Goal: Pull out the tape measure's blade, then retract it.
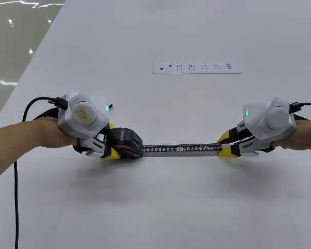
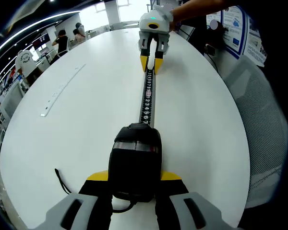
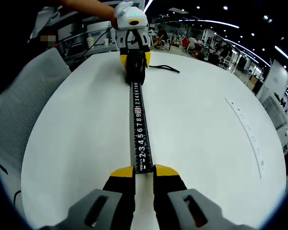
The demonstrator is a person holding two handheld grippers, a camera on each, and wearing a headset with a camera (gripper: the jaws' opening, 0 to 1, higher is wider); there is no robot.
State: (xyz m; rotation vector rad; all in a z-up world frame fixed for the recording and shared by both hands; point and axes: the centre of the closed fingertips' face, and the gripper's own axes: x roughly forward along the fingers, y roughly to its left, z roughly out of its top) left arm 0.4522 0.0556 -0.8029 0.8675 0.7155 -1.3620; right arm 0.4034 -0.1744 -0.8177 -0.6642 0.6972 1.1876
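Left tool, right tool head-on along blade

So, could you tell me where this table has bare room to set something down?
The table is bare between the power strip and the blade, and again on the blade's near side. It is crowded from the left tongs on the tape measure case to the right tongs.

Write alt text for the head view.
The left gripper clamps a tape measure's case while the right gripper pinches the end of its blade, drawn out flat between them over a white table. A power strip lies beyond.
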